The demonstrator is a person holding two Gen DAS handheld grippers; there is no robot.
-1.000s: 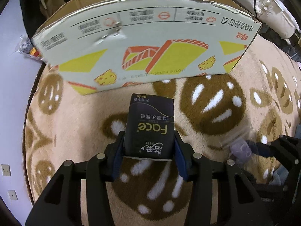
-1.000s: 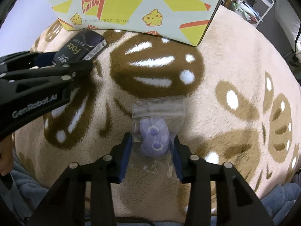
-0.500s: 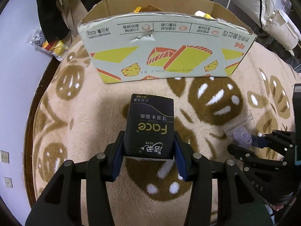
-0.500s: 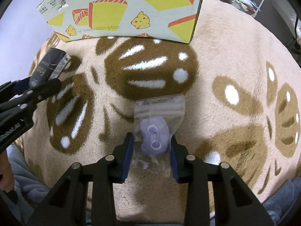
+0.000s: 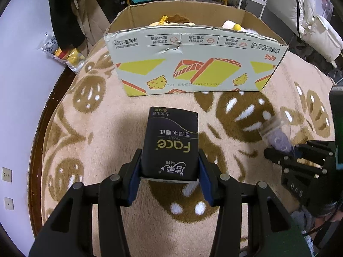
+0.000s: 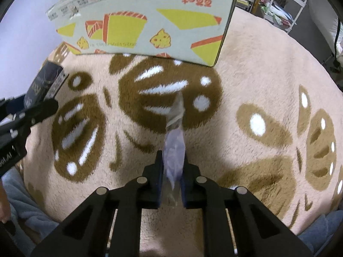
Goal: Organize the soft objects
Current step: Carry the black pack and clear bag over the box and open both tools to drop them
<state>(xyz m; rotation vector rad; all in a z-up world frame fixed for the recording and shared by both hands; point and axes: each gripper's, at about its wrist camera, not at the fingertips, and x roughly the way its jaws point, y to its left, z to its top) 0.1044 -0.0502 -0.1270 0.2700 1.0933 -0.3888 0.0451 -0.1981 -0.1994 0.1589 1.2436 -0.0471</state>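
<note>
Left wrist view: the left tongs (image 5: 169,167) are clamped on a black tissue pack (image 5: 170,143), blue pads pressing its two long sides, held up off the cookie-print plush blanket (image 5: 103,141). The pack reads "Face" in big gold letters with "TISSUE" in small print plus Chinese text, all upside down from here. Straight ahead sits an open cardboard box (image 5: 193,64) with yellow cheese graphics, Chinese print and "450g" on its top strip; a yellow plush toy (image 5: 171,21) peeks over the rim. Off to the right, the right tongs (image 5: 293,150) come in pointing left, holding a clear bag with a purple soft toy (image 5: 278,139). Right wrist view: the right tongs (image 6: 172,177) are nearly closed, pinching that bag (image 6: 174,150) edge-on so it sticks straight out above the blanket (image 6: 257,75). The box (image 6: 150,21) is ahead, red Chinese characters on its side. At left, the left tongs (image 6: 32,107) show with the tissue pack (image 6: 45,81), the arm angled toward the box.
</note>
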